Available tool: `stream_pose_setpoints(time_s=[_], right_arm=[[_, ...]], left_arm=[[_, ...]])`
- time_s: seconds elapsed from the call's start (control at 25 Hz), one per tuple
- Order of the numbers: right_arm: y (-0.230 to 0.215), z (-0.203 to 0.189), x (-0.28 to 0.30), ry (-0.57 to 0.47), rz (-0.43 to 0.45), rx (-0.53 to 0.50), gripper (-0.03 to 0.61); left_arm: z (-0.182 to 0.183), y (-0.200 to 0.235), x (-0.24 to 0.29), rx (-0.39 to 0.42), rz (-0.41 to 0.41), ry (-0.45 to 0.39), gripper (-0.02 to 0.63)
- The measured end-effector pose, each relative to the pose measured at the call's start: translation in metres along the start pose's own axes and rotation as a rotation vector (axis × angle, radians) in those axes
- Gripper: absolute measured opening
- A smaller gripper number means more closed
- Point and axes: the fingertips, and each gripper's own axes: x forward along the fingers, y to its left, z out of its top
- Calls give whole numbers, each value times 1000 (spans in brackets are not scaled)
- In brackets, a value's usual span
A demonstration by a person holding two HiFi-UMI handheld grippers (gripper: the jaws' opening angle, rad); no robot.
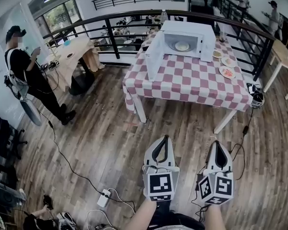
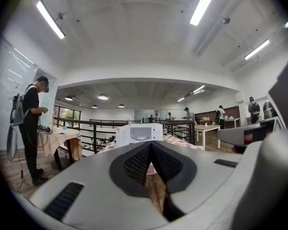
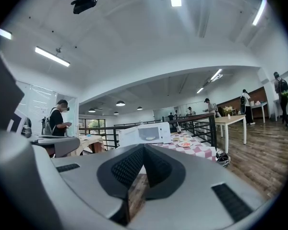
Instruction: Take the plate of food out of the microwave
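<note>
A white microwave (image 1: 182,38) stands at the far side of a table with a red-and-white checked cloth (image 1: 187,83), its door (image 1: 153,55) swung open to the left. Inside lies a plate of food (image 1: 182,46). Both grippers hang low over the wooden floor, well short of the table. My left gripper (image 1: 162,139) and right gripper (image 1: 217,143) are shut, tips meeting, with nothing between them. The left gripper view shows the microwave (image 2: 139,133) small and far beyond the shut jaws. In the right gripper view the microwave (image 3: 146,134) is likewise distant.
Three plates of food (image 1: 227,72) sit on the table right of the microwave. A black railing (image 1: 110,32) runs behind it. A person (image 1: 26,73) stands at the left by a draped table (image 1: 72,56). Cables and a power strip (image 1: 104,198) lie on the floor.
</note>
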Motion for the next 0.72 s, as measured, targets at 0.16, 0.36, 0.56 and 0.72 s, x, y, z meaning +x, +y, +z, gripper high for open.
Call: stream_pose_setpoints(time_s=[0.16, 0.36, 0.56, 0.72], right_arm=[[2, 5, 29, 2, -17, -4, -5], [6, 6, 64, 1, -33, -7, -5], [12, 3, 92, 10, -35, -7, -5], [18, 3, 112, 11, -32, -10, -5]], left_arm=[[3, 10, 31, -2, -22, 4, 11], [3, 22, 64, -3, -46, 2, 11], [1, 37, 87, 0, -51, 6, 11], [1, 51, 101, -5, -42, 3, 11]])
